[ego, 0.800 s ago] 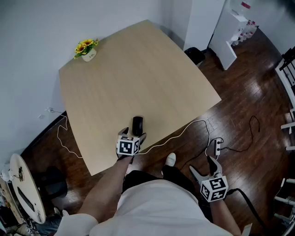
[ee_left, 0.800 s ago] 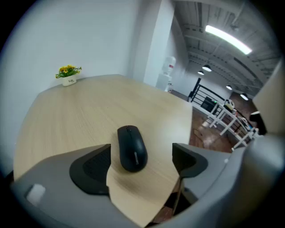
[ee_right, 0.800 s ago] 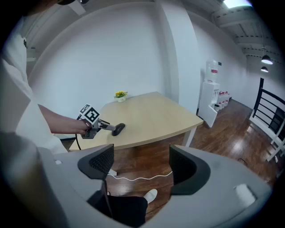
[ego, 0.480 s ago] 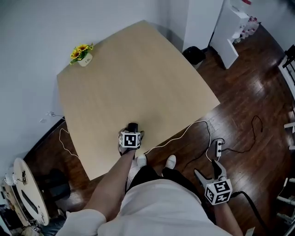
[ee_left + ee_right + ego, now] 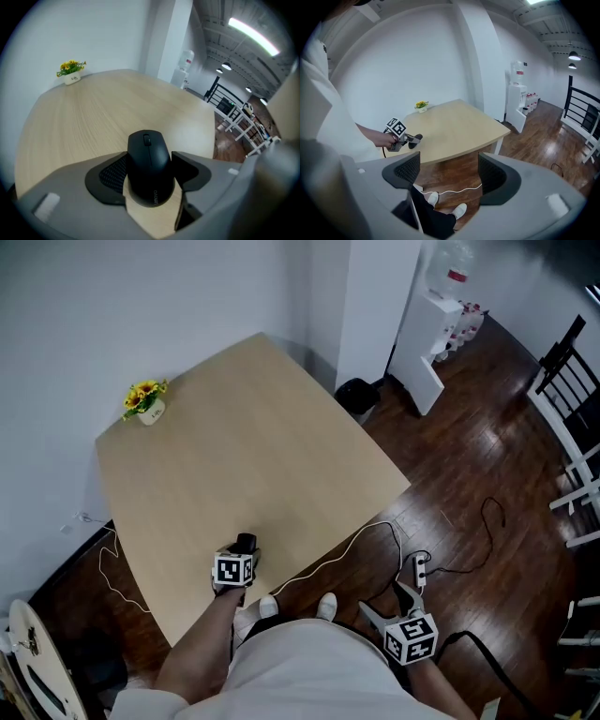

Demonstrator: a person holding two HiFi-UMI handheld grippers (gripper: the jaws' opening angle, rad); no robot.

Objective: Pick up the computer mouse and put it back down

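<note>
The black computer mouse sits between the jaws of my left gripper, whose pads press on its two sides; the gripper is shut on it. From the head view the mouse pokes out just ahead of the left gripper, close to the near edge of the light wooden table. Whether the mouse is off the tabletop I cannot tell. My right gripper hangs low beside my legs over the floor, open, with nothing between its jaws. The right gripper view also catches the left gripper with the mouse.
A small pot of yellow flowers stands at the table's far left corner. A white cable runs off the table to a power strip on the dark wood floor. A black bin, a water dispenser and chairs lie beyond.
My left gripper moved forward from just behind the mouse, came around it and closed on it. The right gripper stayed low by my side.
</note>
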